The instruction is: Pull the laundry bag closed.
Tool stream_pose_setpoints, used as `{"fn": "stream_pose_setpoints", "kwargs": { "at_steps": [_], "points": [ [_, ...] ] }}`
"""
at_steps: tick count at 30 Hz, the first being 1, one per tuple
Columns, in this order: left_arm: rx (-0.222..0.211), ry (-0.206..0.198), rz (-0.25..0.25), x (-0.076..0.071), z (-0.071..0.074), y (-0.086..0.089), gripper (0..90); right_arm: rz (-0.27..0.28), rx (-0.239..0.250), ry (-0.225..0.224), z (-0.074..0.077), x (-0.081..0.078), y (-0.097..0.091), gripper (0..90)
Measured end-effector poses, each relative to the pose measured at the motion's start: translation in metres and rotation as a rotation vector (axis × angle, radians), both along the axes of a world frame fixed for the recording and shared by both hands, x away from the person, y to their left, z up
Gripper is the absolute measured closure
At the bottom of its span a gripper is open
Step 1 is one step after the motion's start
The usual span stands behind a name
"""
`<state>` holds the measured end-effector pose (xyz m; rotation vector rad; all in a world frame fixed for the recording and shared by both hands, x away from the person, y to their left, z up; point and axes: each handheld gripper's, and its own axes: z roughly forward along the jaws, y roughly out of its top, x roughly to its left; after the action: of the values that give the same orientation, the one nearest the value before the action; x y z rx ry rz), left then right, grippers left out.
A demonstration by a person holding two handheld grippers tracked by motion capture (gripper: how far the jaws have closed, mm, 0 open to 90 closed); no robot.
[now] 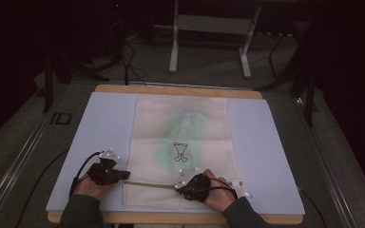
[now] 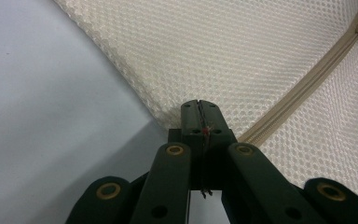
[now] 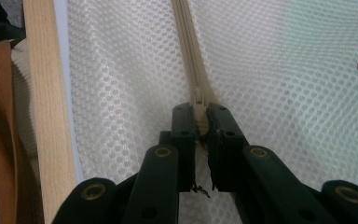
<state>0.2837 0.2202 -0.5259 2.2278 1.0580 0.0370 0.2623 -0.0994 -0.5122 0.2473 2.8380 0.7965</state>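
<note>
A flat cream mesh zip bag [image 1: 180,142] lies on the pale blue table mat [image 1: 266,156], something green showing inside. The left gripper [image 2: 199,108] pinches its corner; the right gripper [image 3: 200,114] clamps its beige zip pull [image 3: 199,100].

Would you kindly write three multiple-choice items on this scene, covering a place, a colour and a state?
1. Where does the left tool grip the mesh bag?
A. far edge
B. near left corner, by the zipper's end
C. middle

2. What colour is the mat under the bag?
A. pale blue
B. red
C. black

3. What is the state of the right tool?
A. wide open
B. lying loose on the table
C. shut on the zipper pull

Answers: 1 B, the left gripper view shows the jaws pinching that corner; 2 A, the high view shows it; 3 C, the jaws clamp the pull.
</note>
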Motion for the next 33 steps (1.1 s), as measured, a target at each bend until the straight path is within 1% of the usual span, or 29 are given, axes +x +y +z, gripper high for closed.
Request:
{"fn": "stream_pose_setpoints", "kwargs": {
  "at_steps": [8, 14, 25, 33],
  "points": [
    [-0.001, 0.001, 0.001, 0.0, 0.0, 0.0, 89.9, -0.009, -0.006, 0.001, 0.0, 0.001, -0.009, 82.4],
    [0.0, 0.0, 0.001, 0.0, 0.0, 0.0, 89.8, -0.025, -0.003, 0.005, 0.0, 0.001, -0.015, 82.4],
    [0.0, 0.0, 0.001, 0.0, 0.0, 0.0, 89.8, -0.034, 0.003, 0.009, 0.0, 0.001, -0.023, 82.4],
    [0.0, 0.0, 0.001, 0.0, 0.0, 0.0, 89.8, -0.043, -0.009, 0.002, 0.0, -0.001, -0.029, 82.4]
  ]
}}
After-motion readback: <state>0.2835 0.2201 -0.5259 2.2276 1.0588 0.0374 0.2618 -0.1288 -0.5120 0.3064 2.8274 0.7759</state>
